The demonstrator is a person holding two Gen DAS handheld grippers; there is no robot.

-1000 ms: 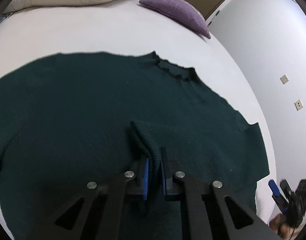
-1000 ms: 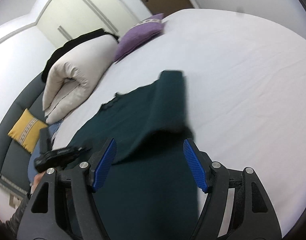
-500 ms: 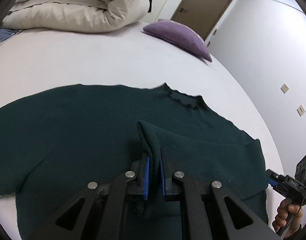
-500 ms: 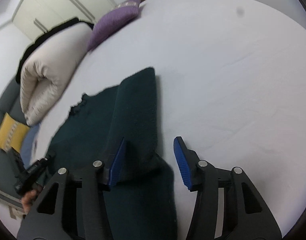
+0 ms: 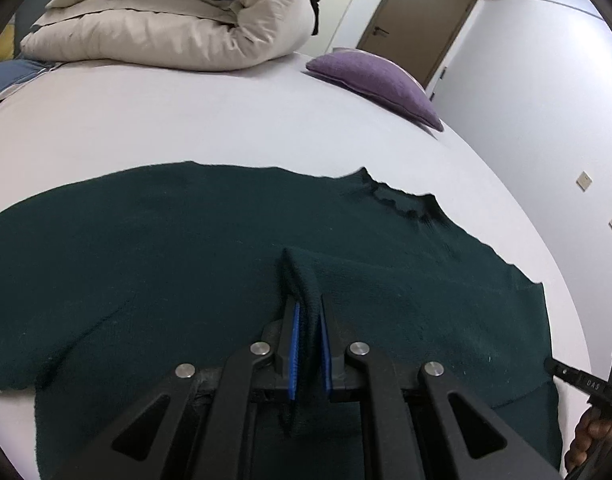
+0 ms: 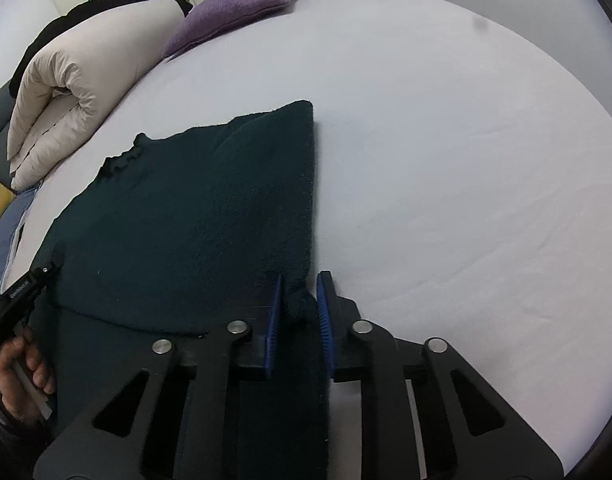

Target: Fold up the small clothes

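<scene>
A dark green sweater [image 5: 186,240] lies spread on the white bed [image 5: 226,120], its neckline [image 5: 402,204] toward the far side. My left gripper [image 5: 308,304] is shut on a raised fold of the knit near the middle. In the right wrist view one side of the sweater [image 6: 206,200] is folded over the body, with a straight right edge. My right gripper [image 6: 301,284] sits at the near end of that edge. Its jaws are closing, and a bunch of fabric fills the gap between the blue pads [image 6: 273,320]. The other gripper [image 6: 18,292] shows at the far left, held by a hand [image 6: 30,364].
A rolled beige duvet [image 5: 178,24] and a purple cushion [image 5: 378,80] lie at the far side of the bed. A brown door [image 5: 418,20] stands behind them. The bed's edge curves along the right, with wall sockets [image 5: 584,180] beyond. White sheet stretches right of the sweater [image 6: 466,160].
My right gripper came down onto the sweater's right edge and its wide jaws narrowed around the fabric. The left gripper kept its hold on the fold while tilting upward a little.
</scene>
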